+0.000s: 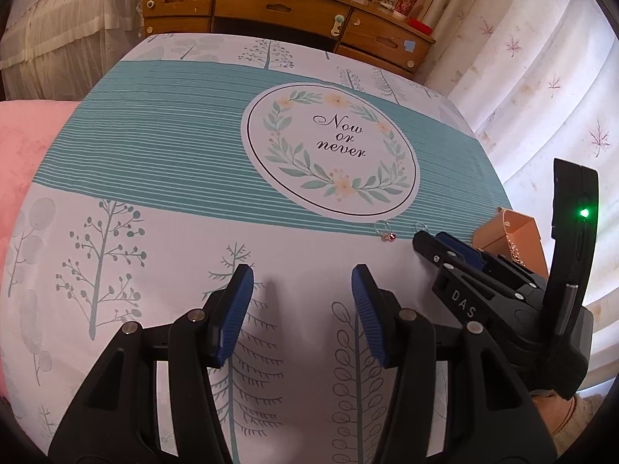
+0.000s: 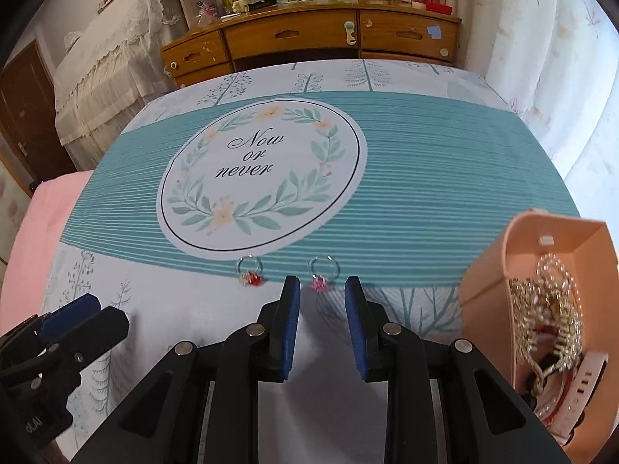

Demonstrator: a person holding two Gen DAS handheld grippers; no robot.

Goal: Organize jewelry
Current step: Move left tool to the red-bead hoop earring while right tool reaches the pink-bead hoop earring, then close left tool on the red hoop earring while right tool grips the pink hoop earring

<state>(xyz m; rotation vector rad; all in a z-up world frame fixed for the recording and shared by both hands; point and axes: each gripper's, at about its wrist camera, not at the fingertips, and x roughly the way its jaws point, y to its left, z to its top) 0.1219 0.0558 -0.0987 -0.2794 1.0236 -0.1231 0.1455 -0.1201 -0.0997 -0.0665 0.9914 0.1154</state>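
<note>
Right claw (image 2: 322,311): jaws spread, nothing pinched, lined up on the pink-stone ring (image 2: 322,276) just beyond the pads. The ring is best straddled squarely and pinched low at the band, without the sheet being snagged. Left claw (image 1: 302,305): spread, empty. Red-stone ring (image 2: 250,272): beside the first, by the near edge of the bed's (image 2: 445,162) teal band. Peach box (image 2: 491,270) of jewelry: at the bed's right edge. A wooden dresser (image 2: 309,36) is seen past the far edge.

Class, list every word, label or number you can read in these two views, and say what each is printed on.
"Now or never": in the wreath circle on the printed bedspread.
"DAS": on the right claw's black body, seen from the left wrist view.
Letters on the left claw's body at the picture's edge: cut off, unreadable.
Labels on the dresser clutter: too small to read.
</note>
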